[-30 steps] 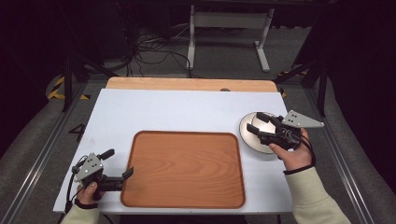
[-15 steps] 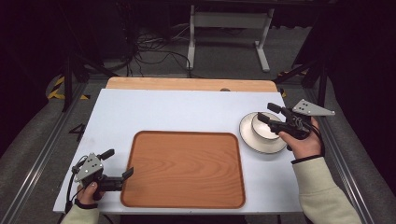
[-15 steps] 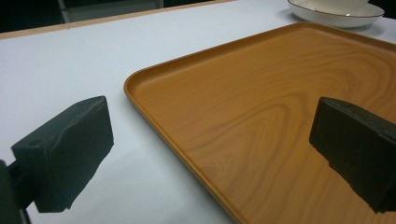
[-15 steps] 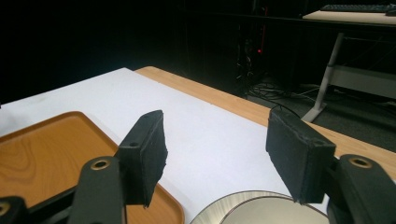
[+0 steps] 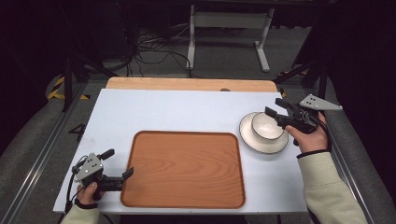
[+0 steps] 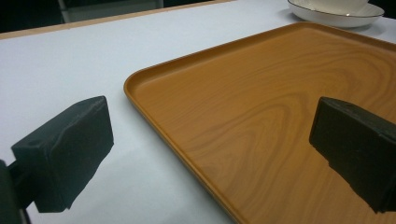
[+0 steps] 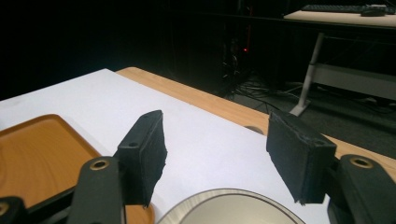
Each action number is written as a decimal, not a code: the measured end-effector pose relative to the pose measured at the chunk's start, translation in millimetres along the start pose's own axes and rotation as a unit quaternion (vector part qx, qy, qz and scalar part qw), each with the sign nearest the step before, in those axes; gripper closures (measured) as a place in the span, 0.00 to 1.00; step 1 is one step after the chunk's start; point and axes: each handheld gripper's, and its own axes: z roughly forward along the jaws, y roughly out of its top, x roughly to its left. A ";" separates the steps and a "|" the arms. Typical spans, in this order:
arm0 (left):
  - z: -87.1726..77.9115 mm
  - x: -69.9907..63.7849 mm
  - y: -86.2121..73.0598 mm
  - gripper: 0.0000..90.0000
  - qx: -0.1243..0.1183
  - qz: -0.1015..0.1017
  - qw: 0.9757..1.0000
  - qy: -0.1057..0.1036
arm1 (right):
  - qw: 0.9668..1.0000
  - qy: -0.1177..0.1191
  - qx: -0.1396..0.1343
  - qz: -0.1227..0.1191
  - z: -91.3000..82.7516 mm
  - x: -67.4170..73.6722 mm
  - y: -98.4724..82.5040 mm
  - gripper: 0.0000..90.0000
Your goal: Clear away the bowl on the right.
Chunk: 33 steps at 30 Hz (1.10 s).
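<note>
A white bowl (image 5: 267,127) sits on a white plate (image 5: 261,145) at the right of the white table. My right gripper (image 5: 273,107) hovers just above the bowl's far right rim, jaws open with nothing between them. In the right gripper view the bowl's rim (image 7: 229,207) lies below the open right gripper (image 7: 222,149). A wooden tray (image 5: 187,135) lies in the middle, bare. My left gripper (image 5: 119,163) rests at the tray's near left corner, open and holding nothing. In the left gripper view the left gripper (image 6: 215,140) straddles the tray's edge (image 6: 154,121), with the plate (image 6: 336,16) far off.
The table's wooden far edge (image 5: 187,84) borders a dark floor with cables and a white stand (image 5: 229,21). Metal rails run along both sides of the table. Bare white tabletop (image 5: 163,112) lies beyond the tray.
My right gripper has moved right and toward the far side, rising a little from over the bowl, jaws still open. The left gripper has stayed put.
</note>
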 end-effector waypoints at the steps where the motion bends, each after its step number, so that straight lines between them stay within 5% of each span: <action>1: 0.0 0.0 0.0 0.00 0.000 0.000 1.000 0.000 | 1.000 -0.003 0.001 0.000 -0.5 -1.6 0.0 0.42; 22: 0.0 0.0 0.0 0.01 0.000 0.000 1.000 0.000 | 0.997 -0.053 0.054 0.010 4.0 -30.5 -7.1 0.42; 33: 0.0 0.0 0.0 0.01 0.000 0.000 1.000 0.000 | 0.986 -0.079 0.141 0.033 11.9 -39.7 -23.6 0.49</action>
